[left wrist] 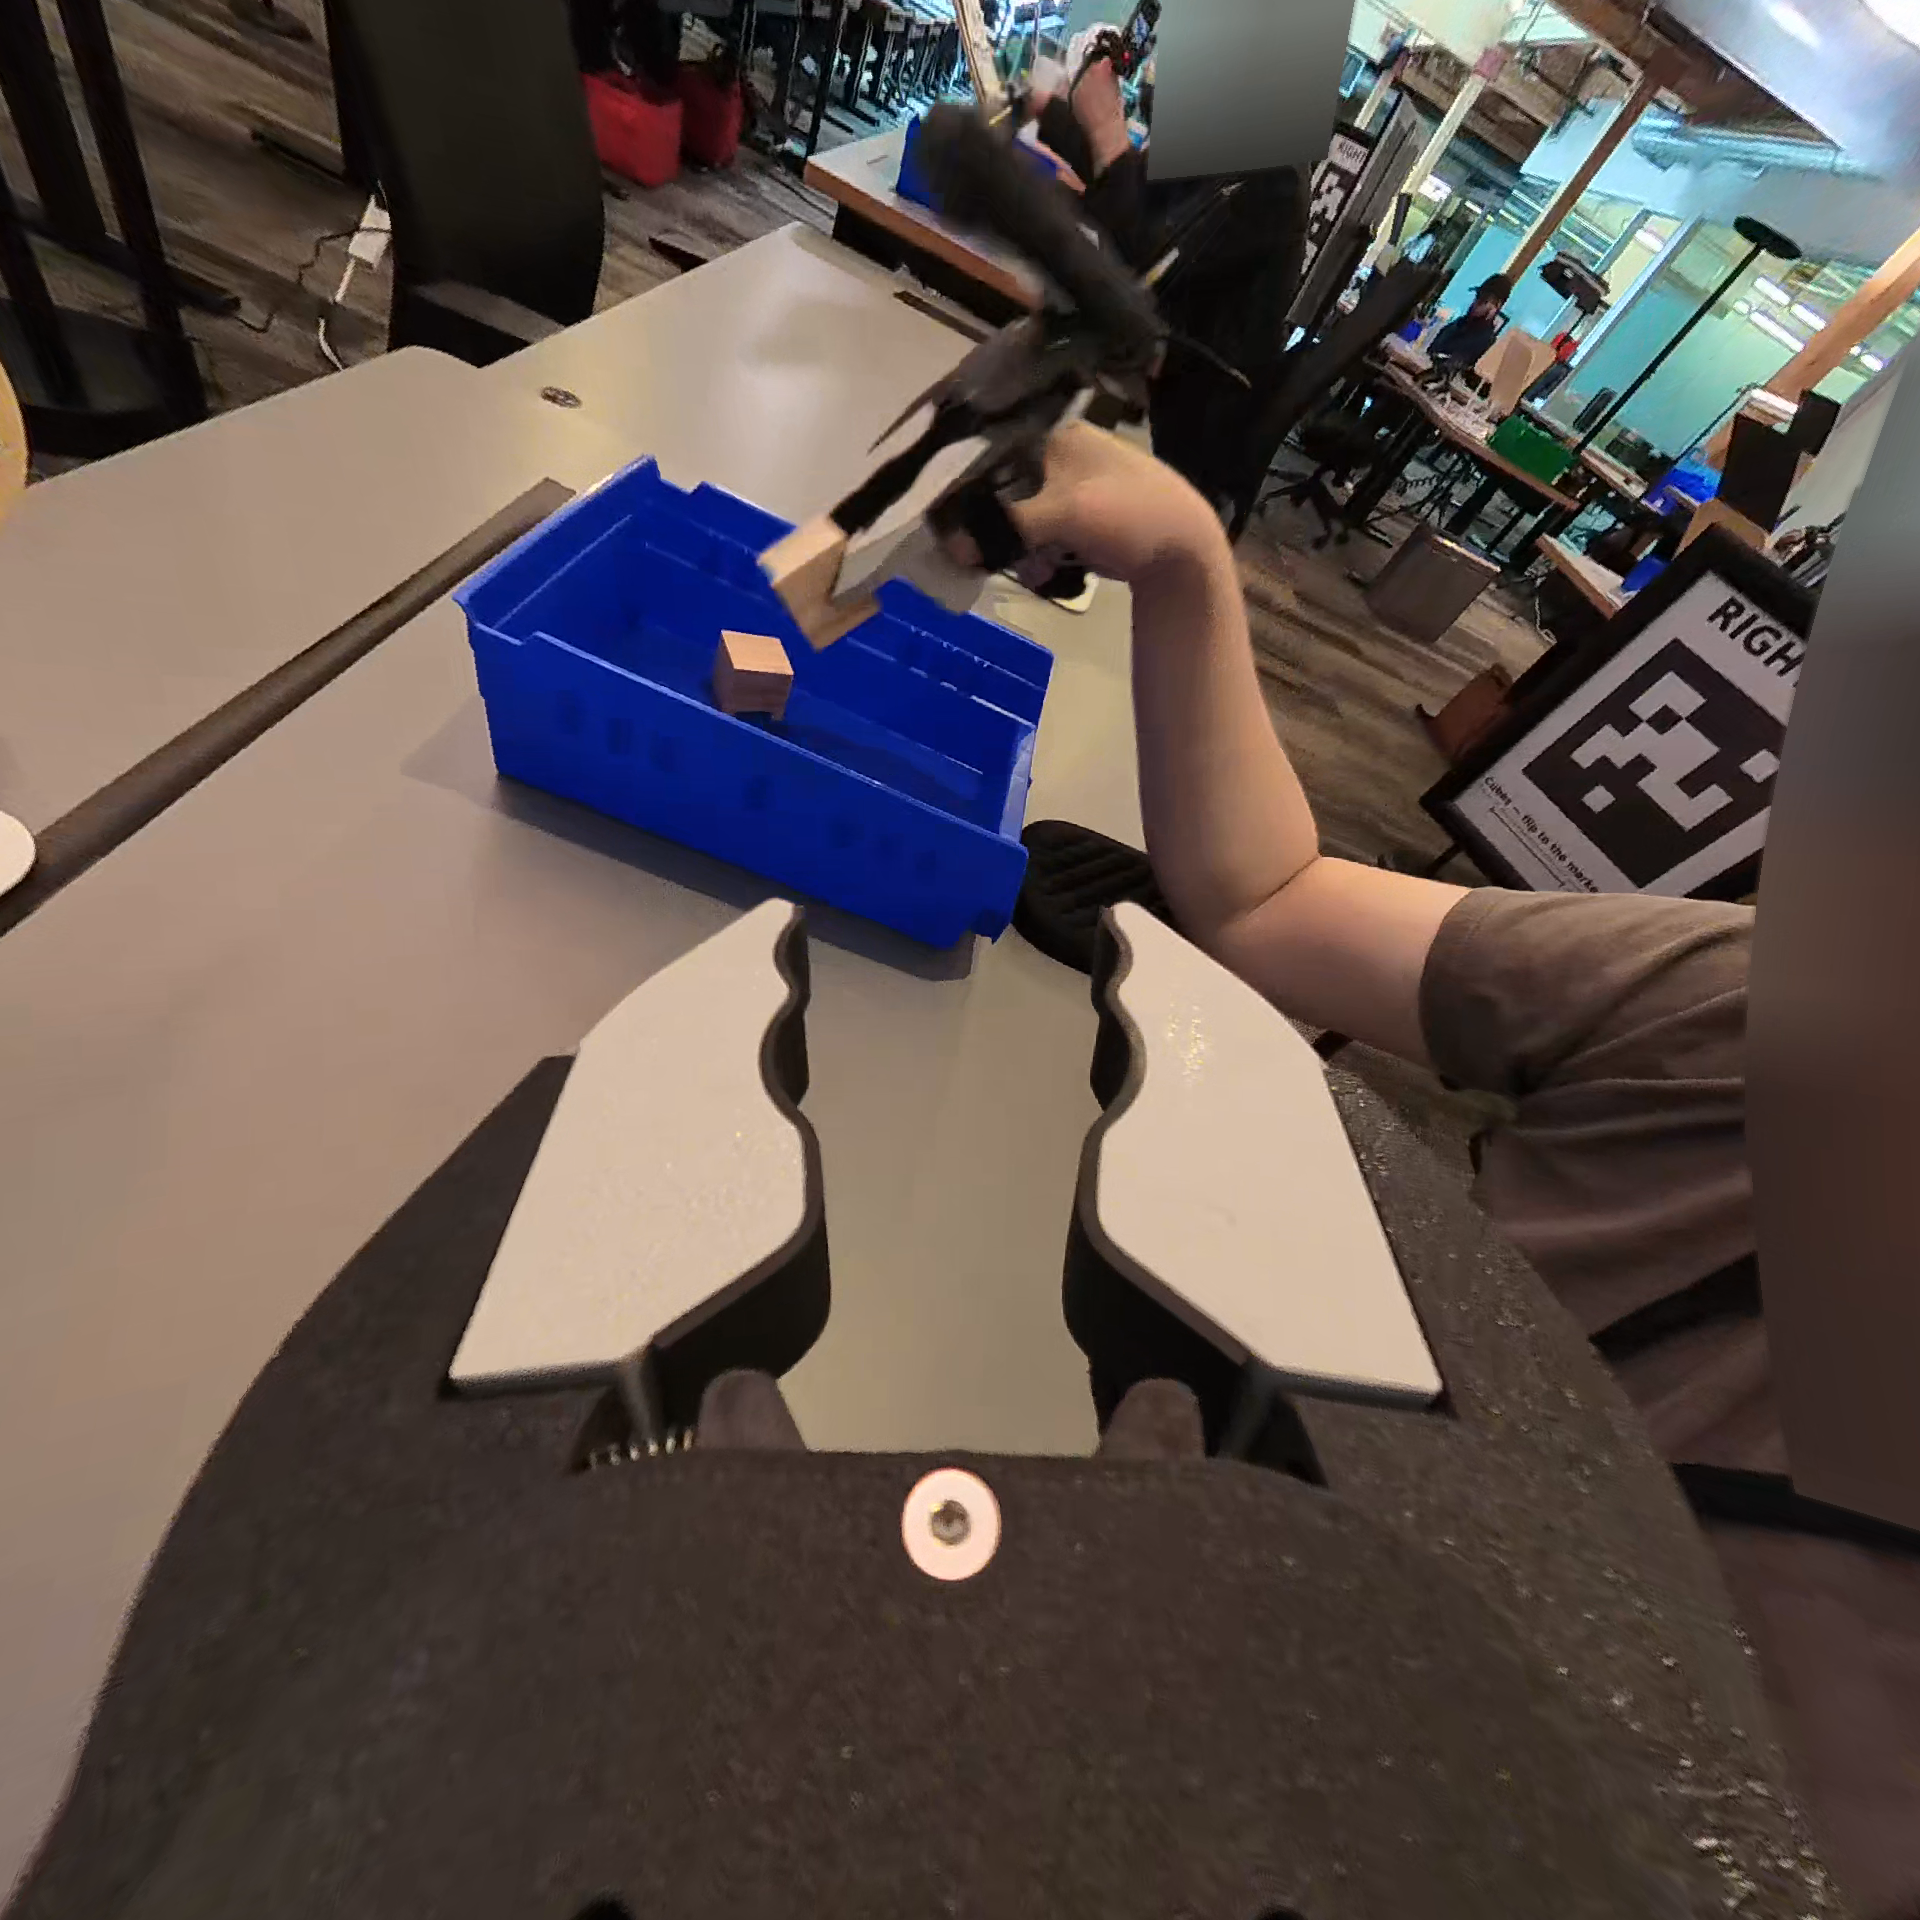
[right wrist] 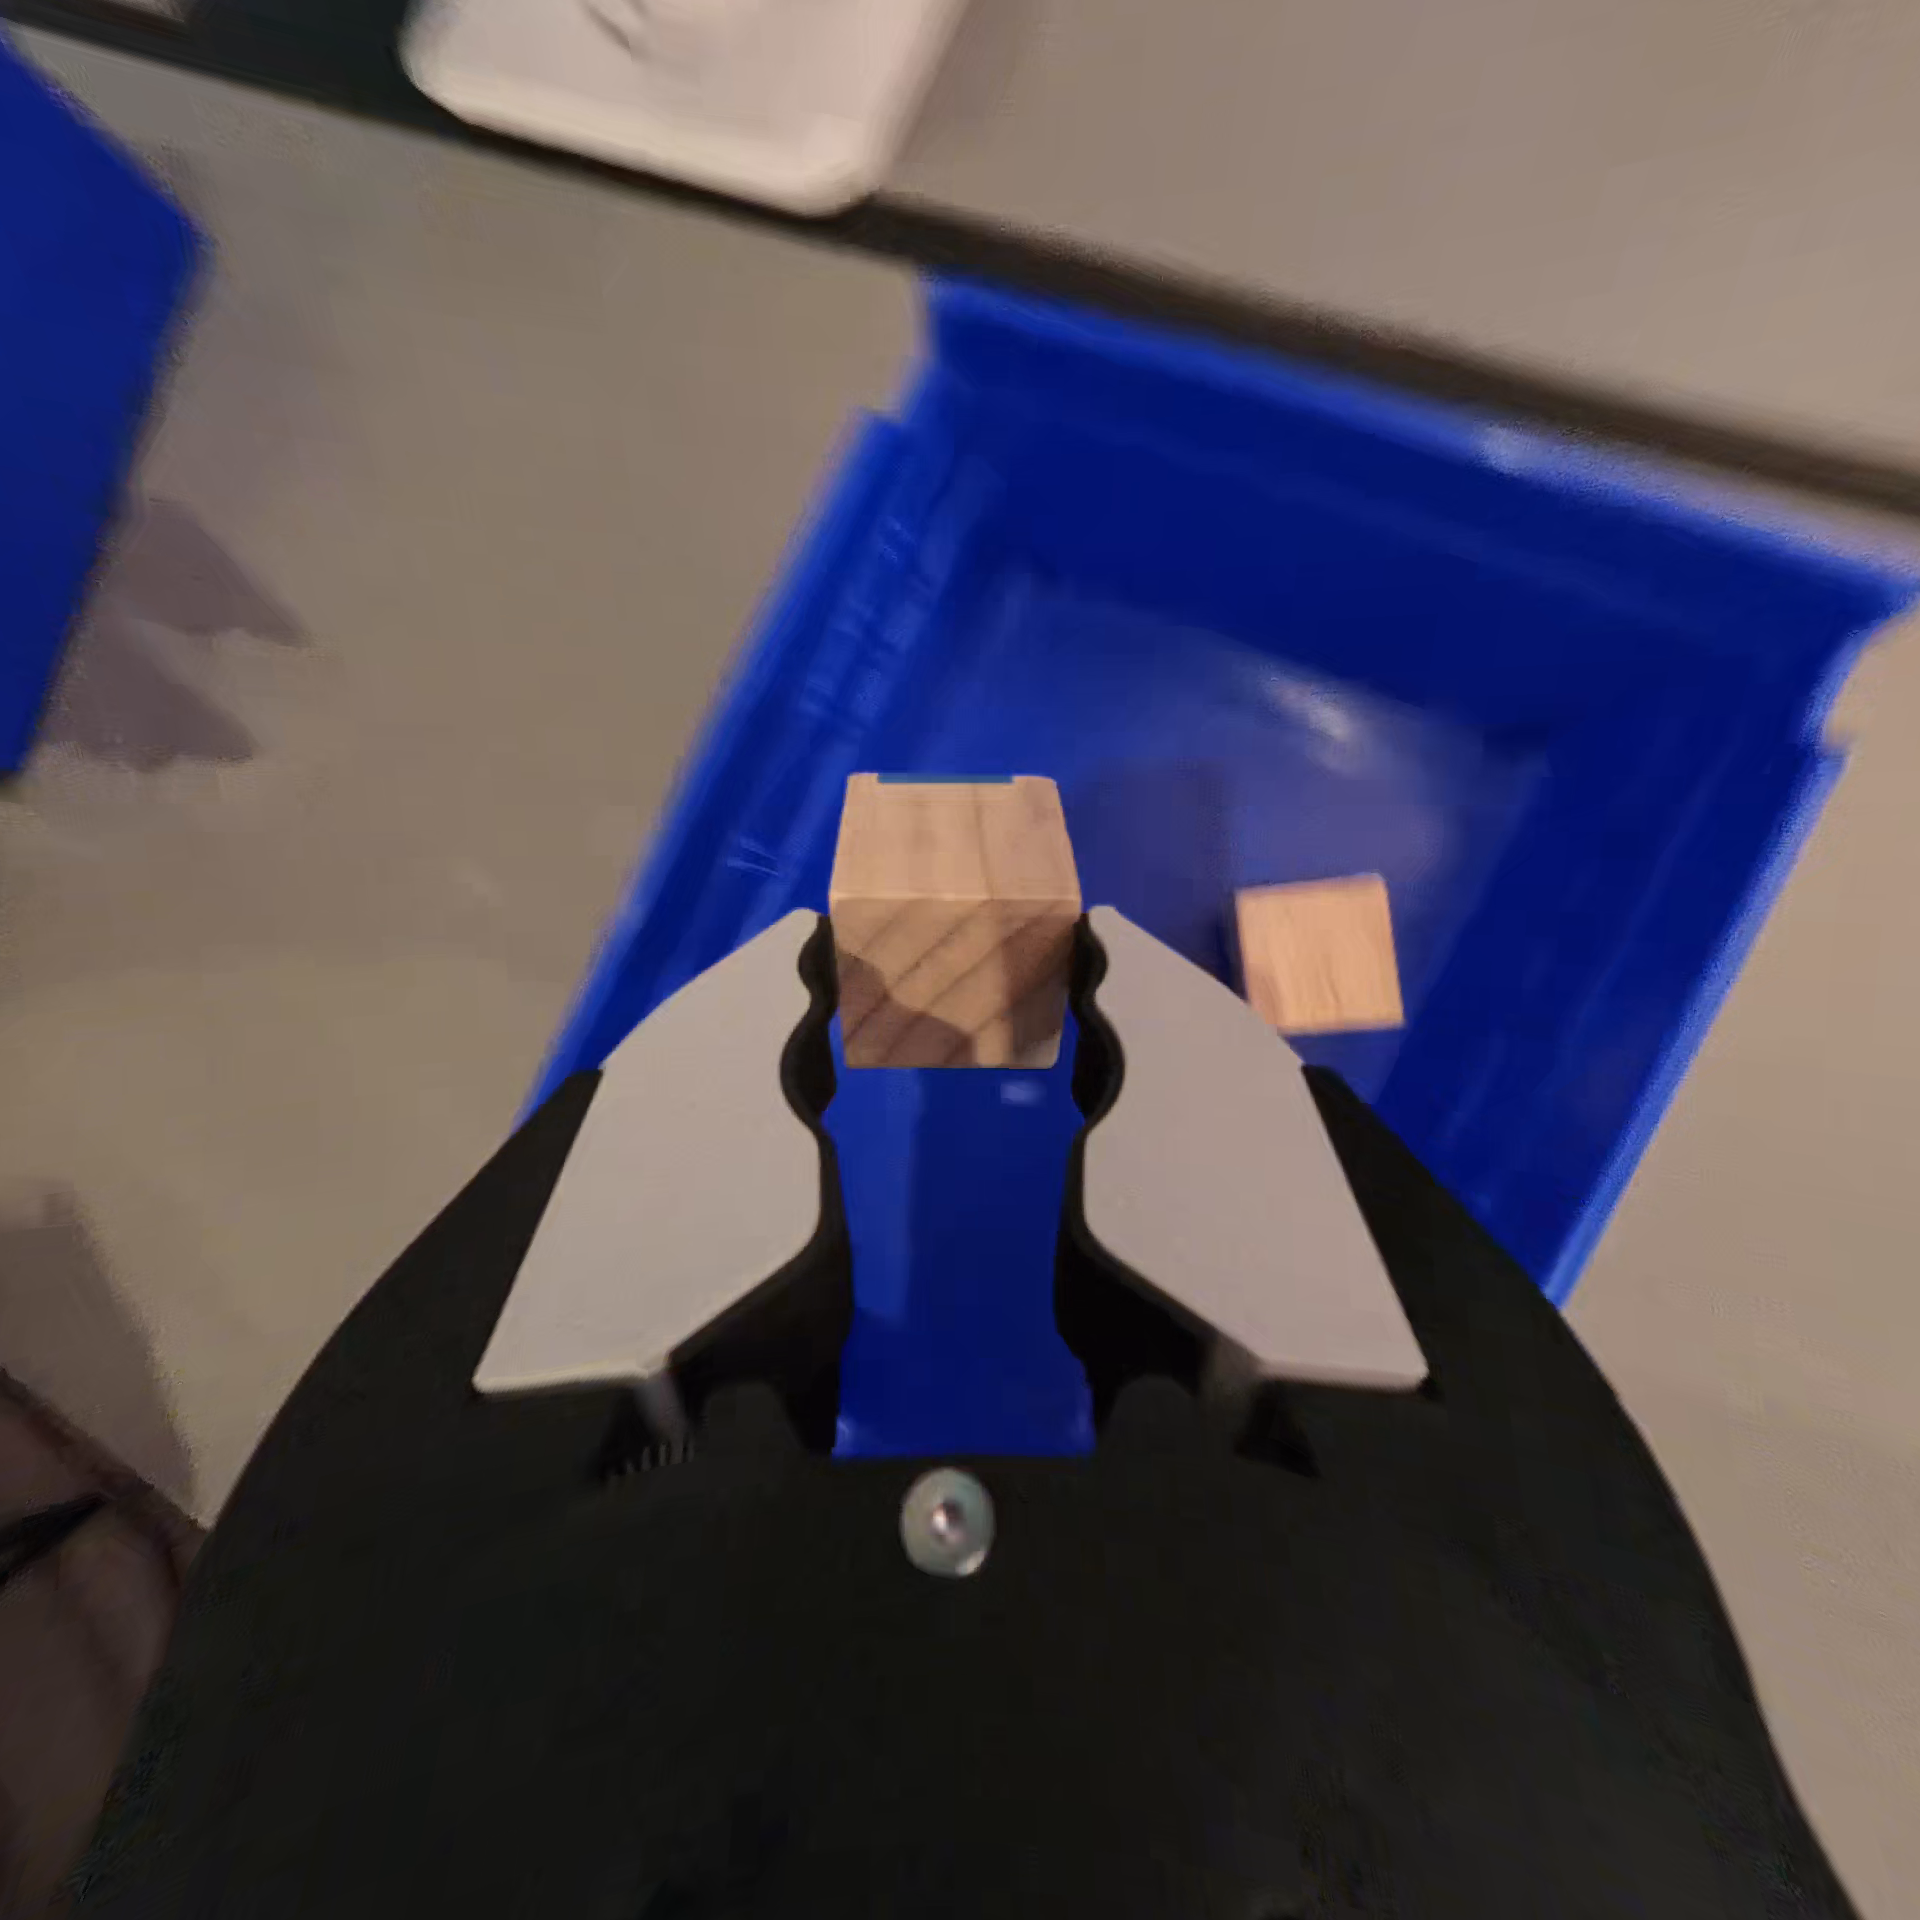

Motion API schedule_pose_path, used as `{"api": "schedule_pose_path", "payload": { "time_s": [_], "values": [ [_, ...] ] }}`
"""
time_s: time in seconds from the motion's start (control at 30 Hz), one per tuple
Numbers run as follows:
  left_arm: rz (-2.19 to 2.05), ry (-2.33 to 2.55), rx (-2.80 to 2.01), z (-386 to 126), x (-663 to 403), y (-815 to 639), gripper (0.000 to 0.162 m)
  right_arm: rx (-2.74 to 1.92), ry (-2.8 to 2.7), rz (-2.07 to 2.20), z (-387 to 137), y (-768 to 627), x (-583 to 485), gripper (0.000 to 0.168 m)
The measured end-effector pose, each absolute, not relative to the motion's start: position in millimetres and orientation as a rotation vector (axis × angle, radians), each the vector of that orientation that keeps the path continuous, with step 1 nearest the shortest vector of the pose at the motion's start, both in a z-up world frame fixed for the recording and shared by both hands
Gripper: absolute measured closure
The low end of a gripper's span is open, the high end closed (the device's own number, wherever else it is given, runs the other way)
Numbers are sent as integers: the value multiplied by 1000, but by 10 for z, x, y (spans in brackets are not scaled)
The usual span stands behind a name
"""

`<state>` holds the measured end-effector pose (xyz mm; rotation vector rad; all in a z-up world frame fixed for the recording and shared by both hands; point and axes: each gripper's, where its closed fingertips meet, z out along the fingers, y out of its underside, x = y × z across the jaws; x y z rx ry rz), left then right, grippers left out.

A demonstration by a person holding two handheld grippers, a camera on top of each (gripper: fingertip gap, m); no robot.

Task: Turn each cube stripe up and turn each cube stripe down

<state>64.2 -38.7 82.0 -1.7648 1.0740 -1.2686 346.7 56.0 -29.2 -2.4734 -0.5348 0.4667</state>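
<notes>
Right claw (right wrist: 954,951) pinching 1 pale wooden cube (right wrist: 951,920) above the blue plastic bin (right wrist: 1351,499); left claw (left wrist: 948,971) spread, empty.

On my grey table (left wrist: 260,1039): 1 black strip (left wrist: 281,686) running across it, 1 white tray (right wrist: 675,94) at the far edge. Beyond my table: 1 framed black-and-white marker sign (left wrist: 1621,748), red bins (left wrist: 634,125) on the floor, 1 black floor lamp (left wrist: 1704,301).
</notes>
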Motion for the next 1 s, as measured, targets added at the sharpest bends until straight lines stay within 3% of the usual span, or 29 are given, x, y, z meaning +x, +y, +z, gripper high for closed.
{"api": "schedule_pose_path", "payload": {
  "time_s": [0.13,0.37,0.67,1.0],
  "values": [
    [-1269,1075,-1773,815,643,-398,112,-2719,-420,358,-951,733,3676,124],
    [-1171,1086,-1805,764,566,-340,115,-2843,-380,146,-1333,820,3706,124],
    [-1303,1024,-1814,865,470,-340,117,-2780,-391,149,-1259,924,3620,118],
    [-455,841,-2139,533,-1063,245,122,-2526,-450,201,-642,979,3519,117]
  ]
}}
